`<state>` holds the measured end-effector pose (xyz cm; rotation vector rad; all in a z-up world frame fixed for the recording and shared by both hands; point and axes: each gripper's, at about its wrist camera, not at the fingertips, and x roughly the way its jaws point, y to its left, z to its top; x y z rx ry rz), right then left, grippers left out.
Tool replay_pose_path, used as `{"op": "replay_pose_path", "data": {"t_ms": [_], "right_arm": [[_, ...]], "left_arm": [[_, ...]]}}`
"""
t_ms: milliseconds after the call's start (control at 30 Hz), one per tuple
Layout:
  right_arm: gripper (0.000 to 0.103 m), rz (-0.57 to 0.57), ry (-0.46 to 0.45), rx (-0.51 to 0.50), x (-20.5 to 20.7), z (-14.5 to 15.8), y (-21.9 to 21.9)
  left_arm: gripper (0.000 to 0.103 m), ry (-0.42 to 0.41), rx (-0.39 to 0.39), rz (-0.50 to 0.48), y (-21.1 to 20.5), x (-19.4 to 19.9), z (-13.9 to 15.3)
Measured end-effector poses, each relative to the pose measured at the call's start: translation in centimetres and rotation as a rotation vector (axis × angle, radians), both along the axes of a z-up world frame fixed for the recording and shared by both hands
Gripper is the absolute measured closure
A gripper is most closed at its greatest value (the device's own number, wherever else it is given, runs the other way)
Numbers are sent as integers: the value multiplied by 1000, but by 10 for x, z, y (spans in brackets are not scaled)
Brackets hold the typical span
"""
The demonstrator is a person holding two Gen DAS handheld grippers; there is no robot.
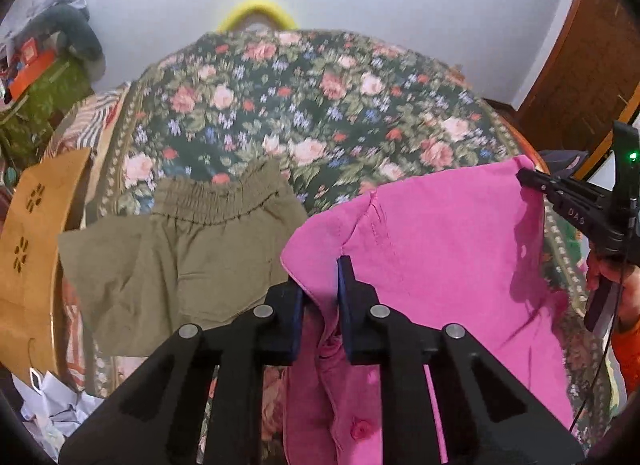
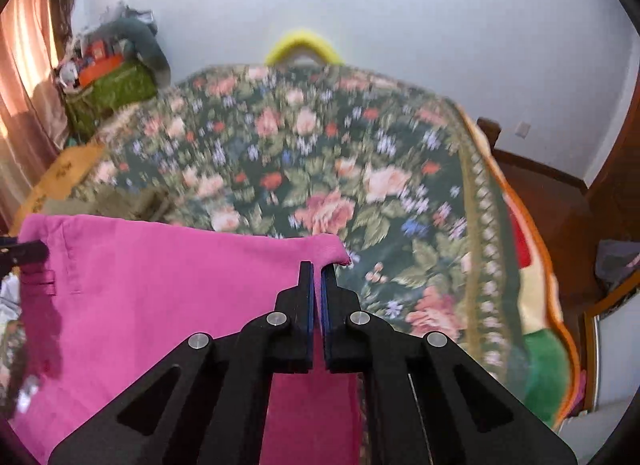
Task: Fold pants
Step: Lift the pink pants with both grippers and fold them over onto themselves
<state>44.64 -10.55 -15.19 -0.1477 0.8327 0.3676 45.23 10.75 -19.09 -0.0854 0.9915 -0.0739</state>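
- Pink pants (image 1: 432,233) hang stretched between two grippers, lifted above a bed covered with a floral blanket (image 1: 320,105).
- The left gripper (image 1: 320,285) is clamped on one corner of the pink fabric.
- The right gripper (image 2: 317,285) is closed tight on the opposite corner, cloth pinched between its fingers.
- Olive shorts (image 1: 180,249) lie flat on the blanket, left of the pants.
- A tan paper bag (image 1: 36,249) stands at the bed's left edge.

Walls (image 2: 440,25): pale, plain.
Bed cover (image 2: 320,153): dark floral blanket.
Curtain (image 2: 24,77): left, lit pinkish-brown.
Door (image 1: 580,77): brown wood, right.
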Motion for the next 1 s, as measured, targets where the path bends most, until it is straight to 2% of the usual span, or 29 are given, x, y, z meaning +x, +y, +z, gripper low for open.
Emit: {"op": "replay_pose_path", "data": {"t_ms": [200, 400, 733, 1000], "right_arm": [[101, 19, -59, 41, -33, 42, -6], [101, 47, -118, 65, -81, 67, -19], [101, 56, -163, 108, -163, 77, -41], [101, 66, -185, 101, -216, 83, -56]], "left_arm": [[87, -46, 38, -19, -13, -24, 26], [87, -100, 101, -56, -27, -62, 49], [87, -155, 173, -99, -47, -137, 71], [86, -158, 197, -112, -51, -193, 65]]}}
